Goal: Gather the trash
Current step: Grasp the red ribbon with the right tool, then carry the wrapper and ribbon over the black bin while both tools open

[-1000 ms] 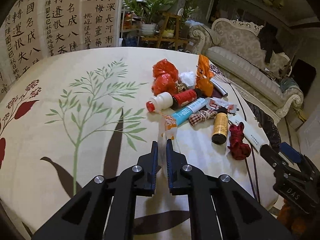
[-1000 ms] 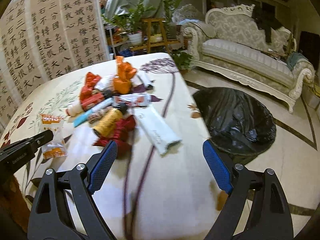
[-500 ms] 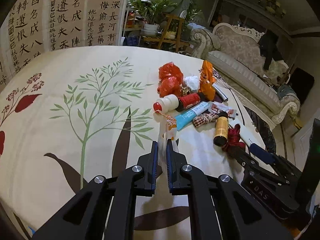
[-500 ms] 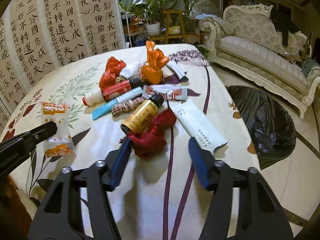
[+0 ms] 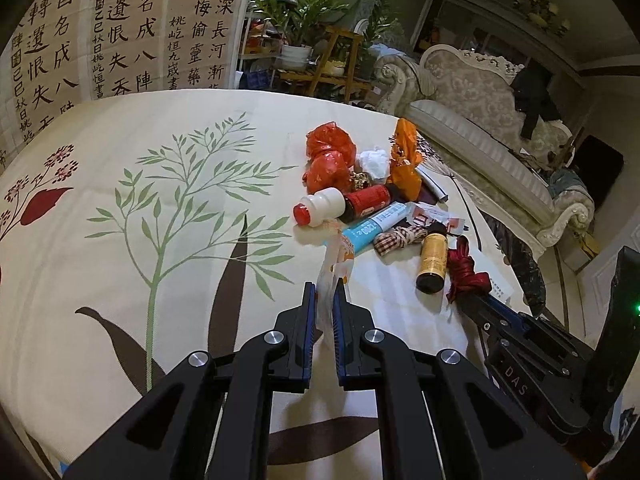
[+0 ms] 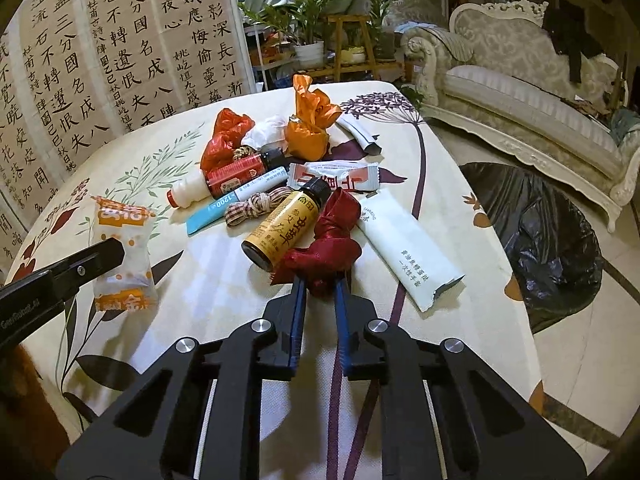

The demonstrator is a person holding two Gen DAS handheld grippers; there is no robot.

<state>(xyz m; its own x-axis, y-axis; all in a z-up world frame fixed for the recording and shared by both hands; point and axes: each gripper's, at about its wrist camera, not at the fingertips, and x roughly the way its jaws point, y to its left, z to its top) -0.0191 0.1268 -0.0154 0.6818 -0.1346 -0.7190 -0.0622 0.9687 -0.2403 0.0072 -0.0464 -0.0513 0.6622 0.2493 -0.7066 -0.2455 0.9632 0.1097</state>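
My worktop [image 6: 208, 300] wears a cream cloth printed with green branches and dark leaves. In my left hand-held gripper [image 5: 325, 300] a snack packet [image 5: 334, 264] is clamped, lifted mid-frame. My right hand-held gripper [image 6: 320, 292] has closed on the red ribbon [image 6: 332, 240] at the trash pile's near edge. A calligraphy screen [image 6: 100, 60] fills the upper left, a sofa [image 6: 520, 80] the upper right, and a black trash bag [image 6: 540, 232] sits right.

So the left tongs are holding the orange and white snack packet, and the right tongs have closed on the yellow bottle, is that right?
Not quite. The left tongs do hold the orange and white snack packet, but the right tongs have closed on the red ribbon, not the yellow bottle, which lies beside it. The right wrist view shows this.
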